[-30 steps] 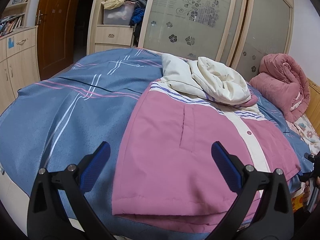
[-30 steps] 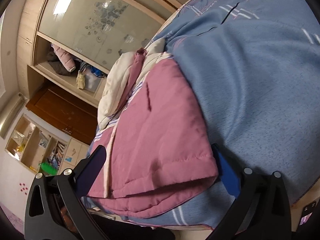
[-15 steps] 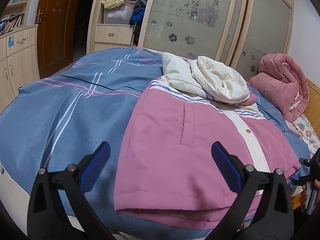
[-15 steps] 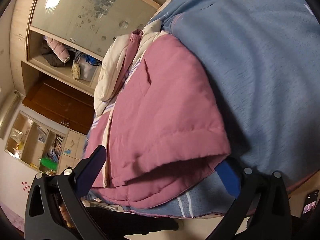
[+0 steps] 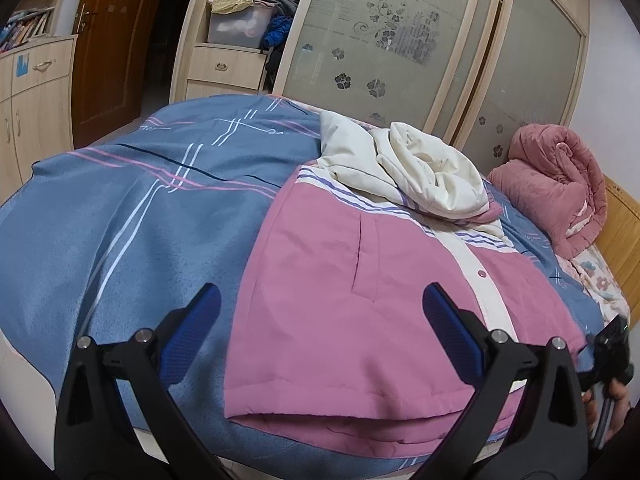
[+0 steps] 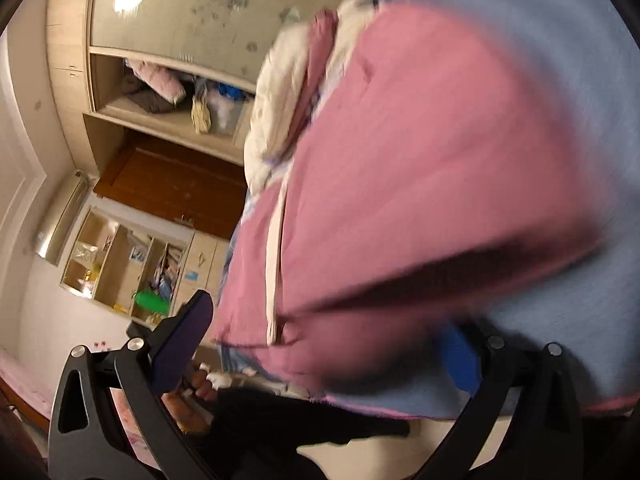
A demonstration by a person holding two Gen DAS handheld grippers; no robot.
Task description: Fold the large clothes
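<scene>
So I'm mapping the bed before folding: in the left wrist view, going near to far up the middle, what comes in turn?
Pink jacket hem → chest pocket slit → cream hood → frosted wardrobe door.

Your left tongs [image 5: 320, 332] sit at the near edge of the bed [image 5: 120, 216], fingers spread, with the jacket [image 5: 360, 300] lying flat on the bed straight ahead between them and reaching off to their right. The jacket's hood [image 5: 432, 176] lies bunched at its far end. Farther right of it a rolled quilt [image 5: 560, 184] rests on the bed against the headboard [image 5: 624, 216]. Behind the bed stands the wardrobe [image 5: 400, 40]; left of that an open shelf [image 5: 240, 28] holds a storage box, then the door [image 5: 112, 48]. Your right tongs [image 6: 320, 344] face the jacket's hem from its other corner, fingers spread either side of it
</scene>
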